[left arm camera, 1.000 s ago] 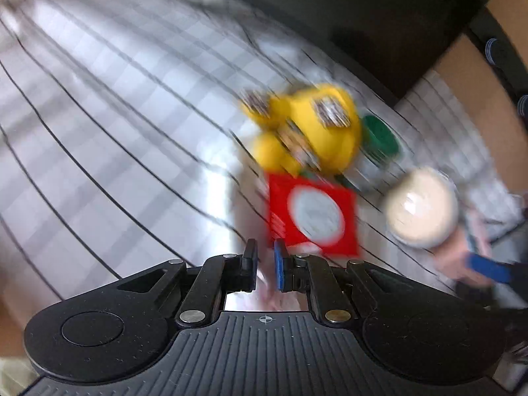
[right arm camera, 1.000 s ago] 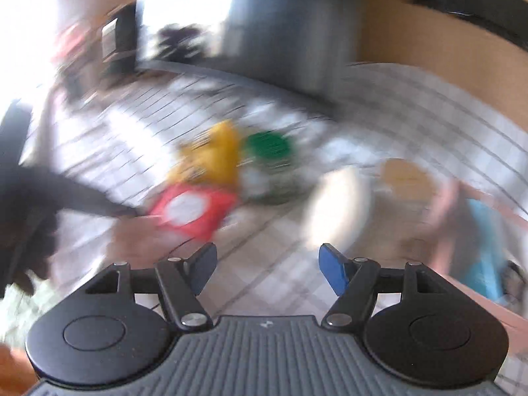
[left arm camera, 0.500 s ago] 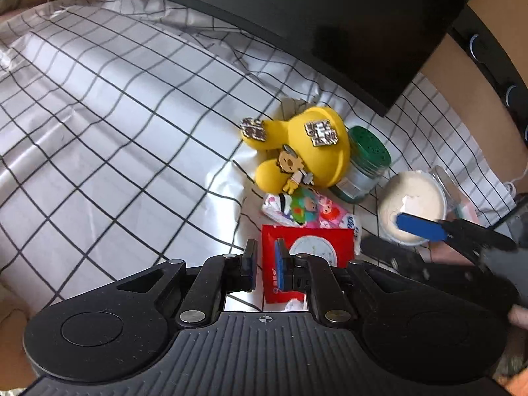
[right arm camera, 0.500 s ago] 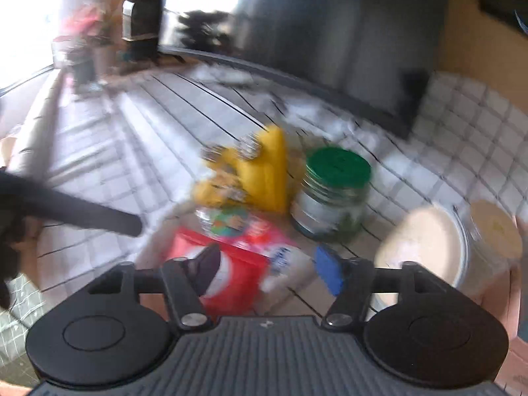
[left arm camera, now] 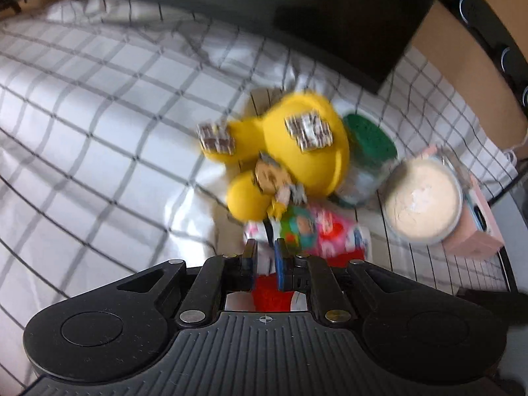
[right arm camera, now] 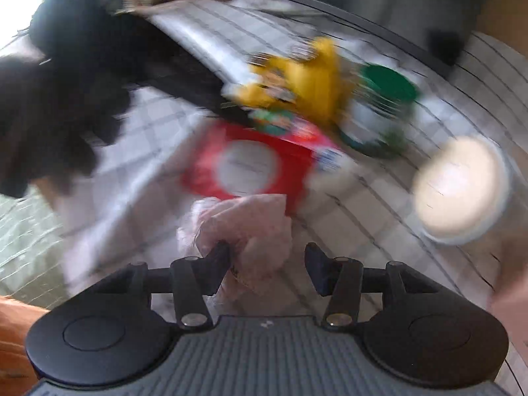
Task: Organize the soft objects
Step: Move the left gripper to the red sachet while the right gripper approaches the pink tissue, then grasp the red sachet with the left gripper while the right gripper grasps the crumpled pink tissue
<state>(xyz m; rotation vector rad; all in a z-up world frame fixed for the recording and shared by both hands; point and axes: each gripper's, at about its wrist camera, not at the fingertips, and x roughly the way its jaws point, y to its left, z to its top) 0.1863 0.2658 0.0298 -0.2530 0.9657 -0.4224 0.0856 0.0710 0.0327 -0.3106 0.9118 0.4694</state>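
Observation:
A yellow soft shoe with charms [left arm camera: 297, 161] lies on the checked cloth, also in the right wrist view [right arm camera: 310, 79]. In front of it lies a colourful printed packet [left arm camera: 313, 231] [right arm camera: 290, 125], then a red packet with a white circle [right arm camera: 247, 165] [left arm camera: 270, 293]. My left gripper [left arm camera: 265, 257] is nearly shut and empty, right above the packets. My right gripper [right arm camera: 267, 264] is open over a crumpled pink bag [right arm camera: 244, 231], which lies between its fingers. The left gripper's dark arm [right arm camera: 99, 66] crosses the right wrist view.
A green-lidded glass jar [left arm camera: 366, 158] [right arm camera: 382, 105] stands right of the shoe. A jar with a cream top [left arm camera: 422, 198] [right arm camera: 458, 184] and a pink box [left arm camera: 475, 231] sit further right. A dark screen [left arm camera: 297, 16] stands at the back.
Both grippers moved forward and down toward the pile. The right gripper now straddles the pink bag. The left gripper now hovers over the packets, its jaws unchanged.

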